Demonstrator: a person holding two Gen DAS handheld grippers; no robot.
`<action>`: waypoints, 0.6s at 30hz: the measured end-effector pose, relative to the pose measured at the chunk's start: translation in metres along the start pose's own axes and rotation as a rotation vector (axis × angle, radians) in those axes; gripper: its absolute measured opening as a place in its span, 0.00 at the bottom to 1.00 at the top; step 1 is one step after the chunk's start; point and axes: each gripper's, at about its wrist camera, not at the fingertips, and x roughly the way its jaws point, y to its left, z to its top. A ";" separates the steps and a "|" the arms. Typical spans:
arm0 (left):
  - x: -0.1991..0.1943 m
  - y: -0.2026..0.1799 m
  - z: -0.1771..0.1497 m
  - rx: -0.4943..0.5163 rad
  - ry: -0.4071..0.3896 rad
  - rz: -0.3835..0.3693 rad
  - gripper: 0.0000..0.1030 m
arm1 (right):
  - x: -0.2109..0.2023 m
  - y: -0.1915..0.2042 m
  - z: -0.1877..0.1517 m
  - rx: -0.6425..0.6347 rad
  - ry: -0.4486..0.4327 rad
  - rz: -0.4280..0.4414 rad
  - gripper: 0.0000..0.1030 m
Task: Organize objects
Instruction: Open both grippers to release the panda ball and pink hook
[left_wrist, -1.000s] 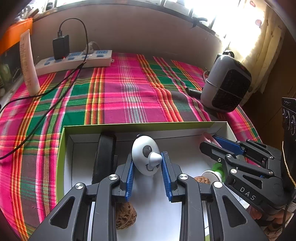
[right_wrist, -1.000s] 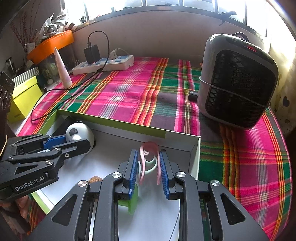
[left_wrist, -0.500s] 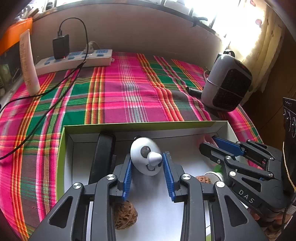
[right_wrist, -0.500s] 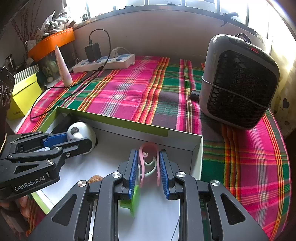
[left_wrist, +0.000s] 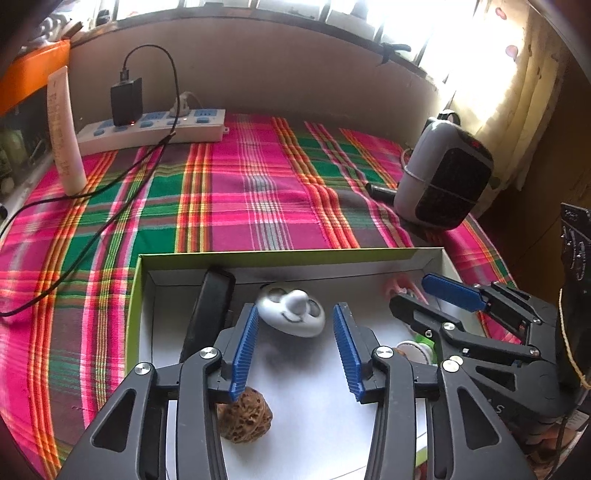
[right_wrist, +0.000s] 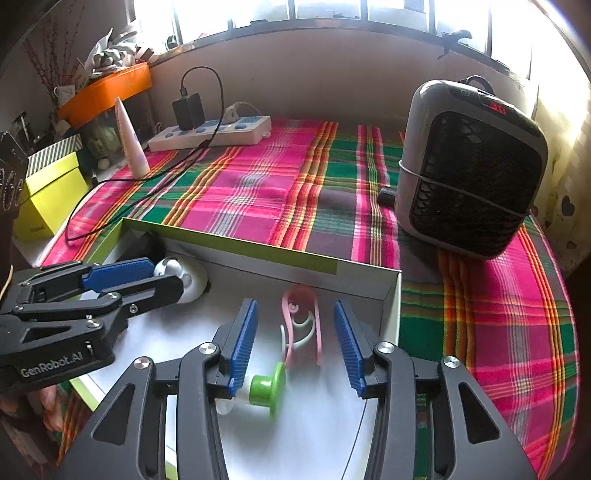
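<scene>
L gripper (left_wrist: 295, 347): jaws spread, have just been opening; white face toy sits between/just past the tips, pads not pressing it.
R gripper (right_wrist: 293, 345): jaws spread, have just been opening; pink clip lies between them, untouched by either pad.
White face toy (left_wrist: 291, 314): round, w/ cone nose + drawn smile, lying tilted on box floor near the back wall, slightly blurred.
Pink clip (right_wrist: 301, 325): thin curved pink strip w/ a whitish hook piece, on box floor close to the back right corner.
Green piece (right_wrist: 267, 387): green disc/knob on a white stub, blurred, just beside R gripper's left pad; touching or not, can't tell.
Walnut (left_wrist: 245, 417): brown, wrinkled, on box floor under the L gripper's left finger tip.
Black item (left_wrist: 208, 314): long dark slab, leaning along the box's left wall, next to the toy.
Box (left_wrist: 288, 254): shallow, white inside, green rim; both grippers reach into it, L on left side, R on right.
Plaid cloth (left_wrist: 240, 192): pink/green, covers the worktop under the box.
Heater (right_wrist: 469, 184): grey w/ black grille, upright on cloth right of box, red display lit.
Power strip (left_wrist: 155, 129): white, at back by the wall, black charger plugged in, cable trailing left.
Tube (left_wrist: 64, 133): pale, standing upright at left of the strip.
</scene>
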 end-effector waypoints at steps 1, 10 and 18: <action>-0.002 -0.001 0.000 0.001 -0.003 0.002 0.39 | -0.001 0.000 0.000 0.000 -0.001 -0.001 0.43; -0.021 -0.002 -0.009 -0.001 -0.029 0.010 0.40 | -0.019 0.003 -0.006 0.017 -0.026 -0.004 0.43; -0.044 -0.002 -0.022 -0.011 -0.053 0.006 0.40 | -0.037 0.012 -0.016 0.017 -0.051 -0.005 0.43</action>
